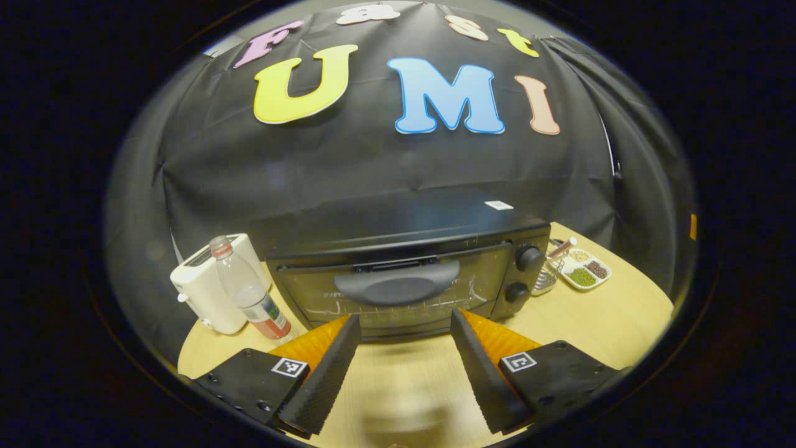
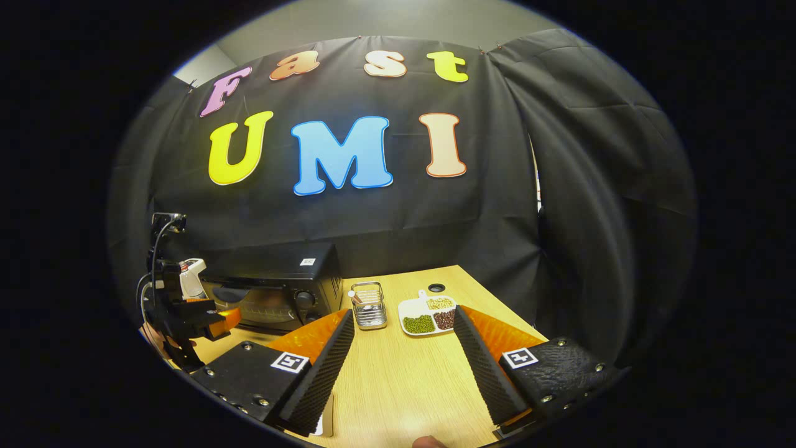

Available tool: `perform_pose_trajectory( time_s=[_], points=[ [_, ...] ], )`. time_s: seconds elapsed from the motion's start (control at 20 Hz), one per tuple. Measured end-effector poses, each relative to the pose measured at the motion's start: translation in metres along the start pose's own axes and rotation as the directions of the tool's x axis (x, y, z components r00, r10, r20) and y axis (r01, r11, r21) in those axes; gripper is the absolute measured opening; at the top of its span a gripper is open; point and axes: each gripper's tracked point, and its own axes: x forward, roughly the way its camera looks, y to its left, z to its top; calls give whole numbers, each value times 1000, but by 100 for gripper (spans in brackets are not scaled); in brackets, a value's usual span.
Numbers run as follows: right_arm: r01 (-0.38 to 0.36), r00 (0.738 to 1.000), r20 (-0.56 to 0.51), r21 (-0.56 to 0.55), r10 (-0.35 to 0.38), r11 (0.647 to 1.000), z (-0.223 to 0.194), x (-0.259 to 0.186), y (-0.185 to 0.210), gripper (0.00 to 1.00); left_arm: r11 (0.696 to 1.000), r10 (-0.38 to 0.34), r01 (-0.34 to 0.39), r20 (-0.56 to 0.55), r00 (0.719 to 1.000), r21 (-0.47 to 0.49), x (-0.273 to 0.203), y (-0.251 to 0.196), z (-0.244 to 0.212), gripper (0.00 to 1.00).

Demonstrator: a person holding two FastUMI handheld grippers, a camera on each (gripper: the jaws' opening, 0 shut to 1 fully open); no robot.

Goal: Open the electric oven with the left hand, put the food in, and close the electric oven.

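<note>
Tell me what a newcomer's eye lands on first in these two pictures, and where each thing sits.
First comes the black electric oven, door shut, standing on the wooden table straight ahead of the open left claw. To its left stand a white toaster and a plastic bottle; to its right are a wire basket and a white divided dish of beans, ahead of the open right claw.
</note>
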Motion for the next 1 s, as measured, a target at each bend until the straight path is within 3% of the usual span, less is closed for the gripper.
perform_pose_trajectory(
  time_s=[0.2, 0.45, 0.8, 1.0],
  points=[
    [3, 1000, 30, 18, -3, 1000, 10, -1, 4, 97, 1000, -12, 13, 80, 997, -20, -6, -5, 27, 97],
    [-60, 994, 91, 24, 57, 998, 33, -4, 14, 98, 998, 23, -10, 191, 981, -68, -40, -3, 71, 100],
    [-183, 960, 197, -103, 201, 978, 70, -40, 20, 97, 991, 122, -99, 309, 943, -91, -145, -4, 117, 100],
    [-236, 946, 196, -121, 257, 964, 69, -64, 6, 98, 983, 184, -173, 364, 913, -63, -205, -17, 124, 100]
  ],
)
